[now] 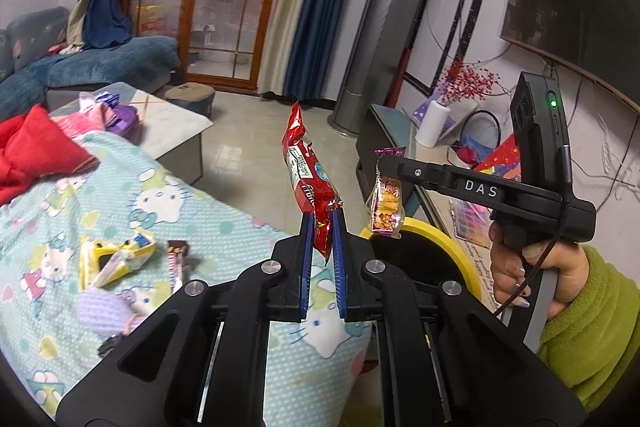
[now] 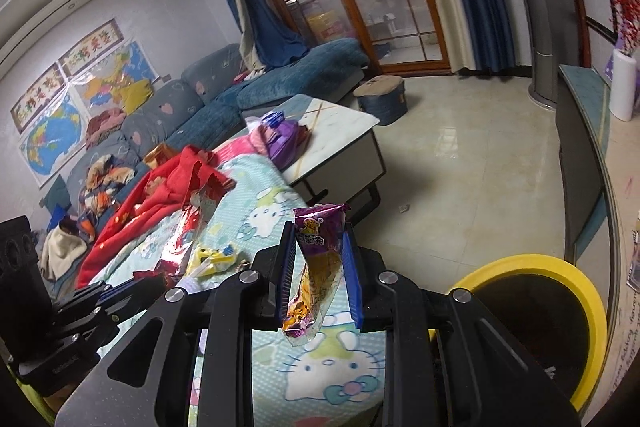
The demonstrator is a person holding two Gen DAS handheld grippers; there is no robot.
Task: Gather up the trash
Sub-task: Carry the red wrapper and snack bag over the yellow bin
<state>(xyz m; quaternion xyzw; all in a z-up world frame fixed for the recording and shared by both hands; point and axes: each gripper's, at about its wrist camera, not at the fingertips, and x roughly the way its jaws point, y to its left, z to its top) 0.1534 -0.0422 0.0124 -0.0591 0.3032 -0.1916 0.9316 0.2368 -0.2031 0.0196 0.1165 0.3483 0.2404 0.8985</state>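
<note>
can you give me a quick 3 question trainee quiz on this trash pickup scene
1. True or false: both grippers hold a wrapper.
2. What colour is the rim of the bin?
3. Which trash lies on the cartoon-cat blanket? A) a yellow carton B) a glass bottle C) a tin can

Key:
1. True: the left gripper is shut on the red wrapper, and the right gripper is shut on the purple snack packet.
2. Yellow.
3. A: the yellow carton.

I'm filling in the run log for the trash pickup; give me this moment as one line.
left gripper: shut on red wrapper | right gripper: shut on purple snack packet | yellow-rimmed bin: nearby | yellow box: on blanket
</note>
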